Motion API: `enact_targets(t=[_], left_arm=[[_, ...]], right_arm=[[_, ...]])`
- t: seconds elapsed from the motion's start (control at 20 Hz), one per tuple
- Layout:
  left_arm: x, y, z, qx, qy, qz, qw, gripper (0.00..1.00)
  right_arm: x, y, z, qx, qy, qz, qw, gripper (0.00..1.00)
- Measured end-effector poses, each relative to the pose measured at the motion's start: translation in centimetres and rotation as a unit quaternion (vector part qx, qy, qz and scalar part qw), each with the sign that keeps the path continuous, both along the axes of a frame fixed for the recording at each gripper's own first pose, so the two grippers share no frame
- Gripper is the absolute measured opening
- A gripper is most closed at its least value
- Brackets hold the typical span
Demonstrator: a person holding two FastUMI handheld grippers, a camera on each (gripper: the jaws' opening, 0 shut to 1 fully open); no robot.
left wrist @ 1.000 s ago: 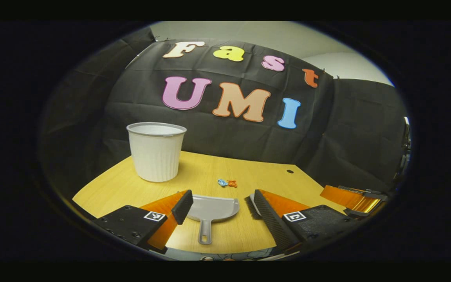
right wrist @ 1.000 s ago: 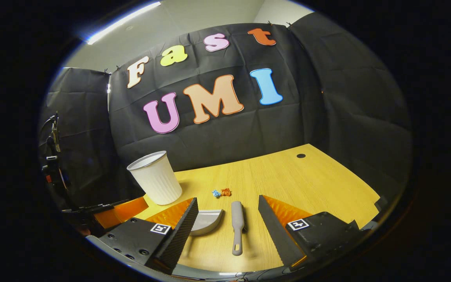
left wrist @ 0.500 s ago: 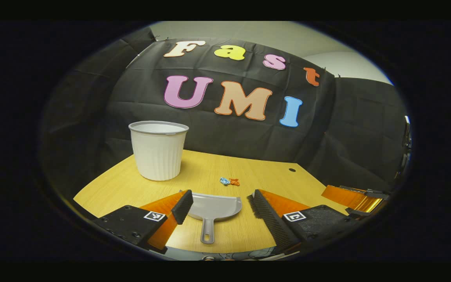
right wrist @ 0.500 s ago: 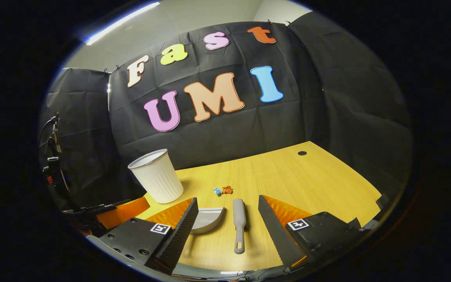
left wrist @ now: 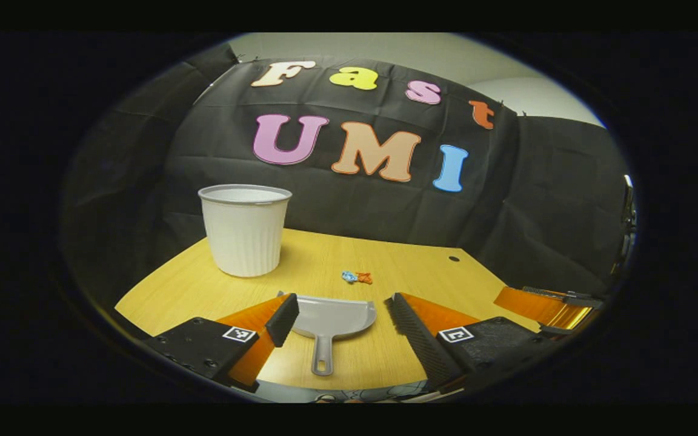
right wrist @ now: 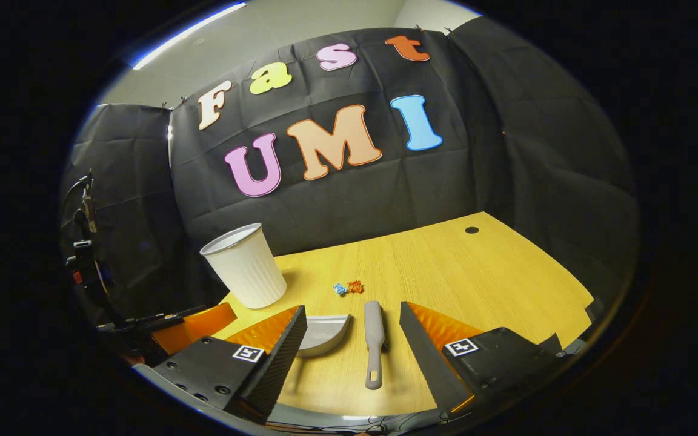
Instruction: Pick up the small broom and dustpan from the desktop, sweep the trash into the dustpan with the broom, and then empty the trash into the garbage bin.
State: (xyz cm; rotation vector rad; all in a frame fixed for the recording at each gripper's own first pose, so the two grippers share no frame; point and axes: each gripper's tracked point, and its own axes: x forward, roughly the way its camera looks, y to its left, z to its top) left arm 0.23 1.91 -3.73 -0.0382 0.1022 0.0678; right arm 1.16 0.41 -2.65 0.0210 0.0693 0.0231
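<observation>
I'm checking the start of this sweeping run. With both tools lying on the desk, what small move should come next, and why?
Probably lower each open gripper onto its tool's handle. The left gripper frames the dustpan, whose handle points toward it; the right gripper frames the small broom. Neither tool is gripped yet, and the trash lies unswept beyond them.

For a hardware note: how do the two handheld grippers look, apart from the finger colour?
The left gripper and the right gripper match: two wedge-shaped fingers with ribbed inner faces, translucent orange side panels, black bases with screws, and a small square black-and-white marker on each base.
</observation>
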Motion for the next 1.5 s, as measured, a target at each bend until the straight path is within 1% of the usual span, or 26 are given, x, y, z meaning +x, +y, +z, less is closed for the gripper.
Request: enact_targets(t=[0.15, 0.2, 0.25, 0.35, 0.55, 0.65, 0.7, 0.8, 0.9, 1.05, 1.1, 1.2, 1.3, 1.4, 1.5], left_arm=[[0.2, 0.1, -0.5, -0.001, 0.009, -0.004, 1.0, 0.93], [0.4, 0.1, -1.1, -0.001, 0.017, -0.007, 1.0, 0.95], [0.6, 0.1, -1.8, -0.001, 0.029, -0.012, 1.0, 0.93], [1.3, 0.3, -3.4, -0.003, 0.051, -0.017, 0.999, 0.93], [2.4, 1.5, -7.1, 0.004, 0.1, -0.01, 0.995, 0.94], [3.1, 2.4, -9.2, 0.015, 0.127, -0.003, 0.992, 0.95], [3.1, 2.6, -10.6, 0.017, 0.149, -0.003, 0.989, 0.94], [3.5, 2.6, -12.7, 0.012, 0.182, -0.006, 0.983, 0.95], [3.8, 2.6, -14.7, 0.002, 0.205, -0.005, 0.979, 0.95], [4.4, 3.4, -17.0, 0.007, 0.24, 0.004, 0.971, 0.95], [4.6, 3.6, -17.7, 0.009, 0.25, 0.006, 0.968, 0.94], [5.1, 3.7, -18.9, 0.007, 0.272, 0.002, 0.962, 0.95], [5.0, 4.1, -19.9, 0.008, 0.305, 0.0, 0.952, 0.95], [4.8, 4.5, -20.6, 0.018, 0.334, -0.002, 0.942, 0.96], [5.0, 5.0, -21.1, 0.035, 0.349, -0.004, 0.937, 0.95]], right_arm=[[0.5, -0.1, -0.3, -0.001, 0.004, 0.0, 1.0, 0.91], [1.0, -0.2, -0.6, -0.004, 0.007, -0.001, 1.0, 0.91], [1.6, -0.3, -1.0, -0.008, 0.011, -0.002, 1.0, 0.91], [2.9, -0.8, -2.1, -0.022, 0.02, -0.004, 1.0, 0.91], [6.3, -1.3, -5.5, -0.047, 0.053, -0.002, 0.997, 0.92], [8.3, -1.5, -8.1, -0.062, 0.082, -0.003, 0.995, 0.92], [9.3, -1.7, -9.6, -0.069, 0.102, -0.005, 0.992, 0.92], [11.3, -2.2, -12.8, -0.078, 0.146, -0.004, 0.986, 0.92], [12.6, -2.8, -15.3, -0.07, 0.182, -0.008, 0.981, 0.92], [13.4, -3.9, -18.6, -0.048, 0.238, -0.02, 0.97, 0.92], [13.5, -4.2, -18.9, -0.048, 0.246, -0.024, 0.968, 0.92], [14.0, -4.9, -19.5, -0.057, 0.256, -0.032, 0.965, 0.92], [14.2, -5.0, -20.4, -0.058, 0.277, -0.032, 0.959, 0.92], [14.5, -5.3, -21.4, -0.062, 0.299, -0.033, 0.952, 0.92], [14.6, -5.5, -22.0, -0.069, 0.309, -0.035, 0.948, 0.91]])
